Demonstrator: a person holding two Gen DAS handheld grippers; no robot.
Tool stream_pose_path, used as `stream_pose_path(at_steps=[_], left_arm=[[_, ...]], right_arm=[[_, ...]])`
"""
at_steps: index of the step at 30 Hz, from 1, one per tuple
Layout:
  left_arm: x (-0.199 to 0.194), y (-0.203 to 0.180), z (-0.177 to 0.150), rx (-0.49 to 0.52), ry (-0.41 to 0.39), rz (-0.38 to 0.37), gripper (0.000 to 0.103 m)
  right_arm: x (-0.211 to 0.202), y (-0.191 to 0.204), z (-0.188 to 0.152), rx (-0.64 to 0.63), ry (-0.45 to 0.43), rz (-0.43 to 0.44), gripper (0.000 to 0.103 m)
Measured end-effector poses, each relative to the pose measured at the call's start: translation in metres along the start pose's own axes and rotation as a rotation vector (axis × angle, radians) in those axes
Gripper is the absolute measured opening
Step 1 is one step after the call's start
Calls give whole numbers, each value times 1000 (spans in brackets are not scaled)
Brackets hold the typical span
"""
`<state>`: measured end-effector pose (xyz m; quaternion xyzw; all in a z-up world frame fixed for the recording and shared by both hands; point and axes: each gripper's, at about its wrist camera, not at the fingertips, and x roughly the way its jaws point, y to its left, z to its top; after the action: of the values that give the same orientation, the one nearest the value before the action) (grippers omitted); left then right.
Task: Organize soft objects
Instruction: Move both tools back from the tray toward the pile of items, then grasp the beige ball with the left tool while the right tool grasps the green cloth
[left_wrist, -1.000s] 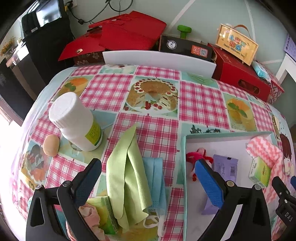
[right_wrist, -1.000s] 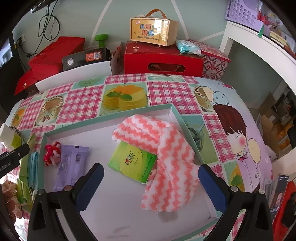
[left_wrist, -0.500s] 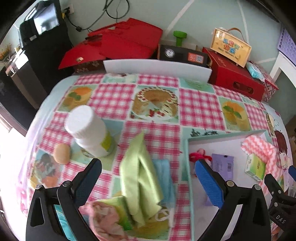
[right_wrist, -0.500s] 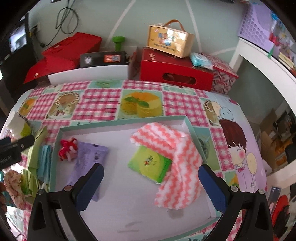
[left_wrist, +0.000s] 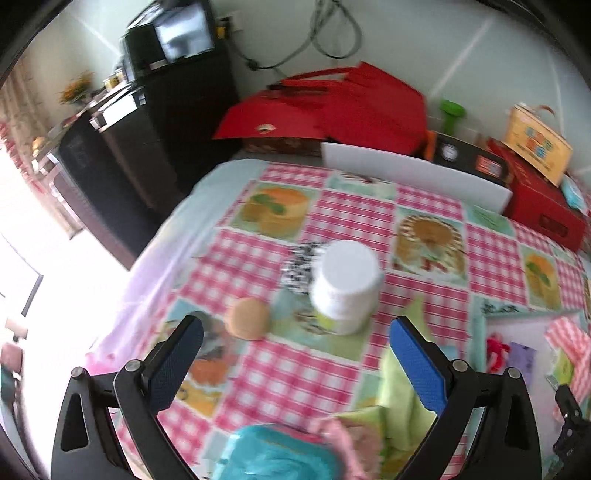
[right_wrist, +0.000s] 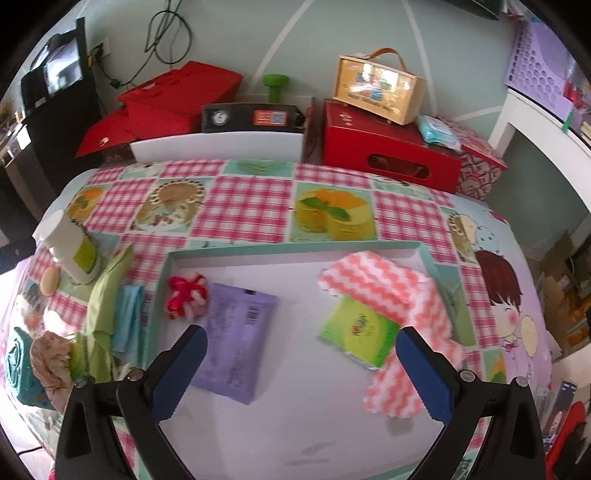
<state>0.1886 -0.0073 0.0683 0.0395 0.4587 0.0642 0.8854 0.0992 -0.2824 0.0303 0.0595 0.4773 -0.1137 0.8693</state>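
Note:
A white tray (right_wrist: 295, 254) with a teal rim holds a pink-and-white zigzag cloth (right_wrist: 391, 291), a green tissue pack (right_wrist: 354, 328), a purple packet (right_wrist: 236, 332) and a red-pink knot toy (right_wrist: 184, 295). Left of the tray lie a green cloth (right_wrist: 107, 288), a blue mask (right_wrist: 129, 317), a teal towel (right_wrist: 18, 369) and a pink rag (right_wrist: 50, 354). My right gripper (right_wrist: 301, 373) is open and empty above the tray. My left gripper (left_wrist: 299, 363) is open and empty above the tablecloth, near a tan sponge ball (left_wrist: 248, 323). The teal towel (left_wrist: 277, 454) and the green cloth (left_wrist: 402, 391) lie below it.
A white bottle (left_wrist: 345, 286) stands upright on the checked tablecloth (left_wrist: 354, 206), with a black-and-white patterned thing (left_wrist: 299, 267) behind it. Red boxes (right_wrist: 388, 155), a yellow case (right_wrist: 376, 86) and a black cabinet (left_wrist: 147, 122) stand beyond the table's far edge.
The left gripper has swung left and back, so the bottle and the sponge ball now sit between its fingers. The right gripper has pulled back a little over the tray. Both stay open.

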Motion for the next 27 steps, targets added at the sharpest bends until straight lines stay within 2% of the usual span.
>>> stream_pose_path(at_steps=[6, 15, 19, 27], left_arm=[[5, 47, 0, -106, 14, 47, 101], [9, 102, -6, -241, 28, 94, 101], [15, 115, -10, -268, 49, 94, 101], [28, 111, -12, -256, 91, 50, 101]], right_arm=[[2, 31, -2, -51, 1, 59, 103], [0, 87, 1, -110, -24, 218, 103], [4, 108, 3, -125, -26, 298, 103], [15, 138, 3, -195, -41, 320, 103]])
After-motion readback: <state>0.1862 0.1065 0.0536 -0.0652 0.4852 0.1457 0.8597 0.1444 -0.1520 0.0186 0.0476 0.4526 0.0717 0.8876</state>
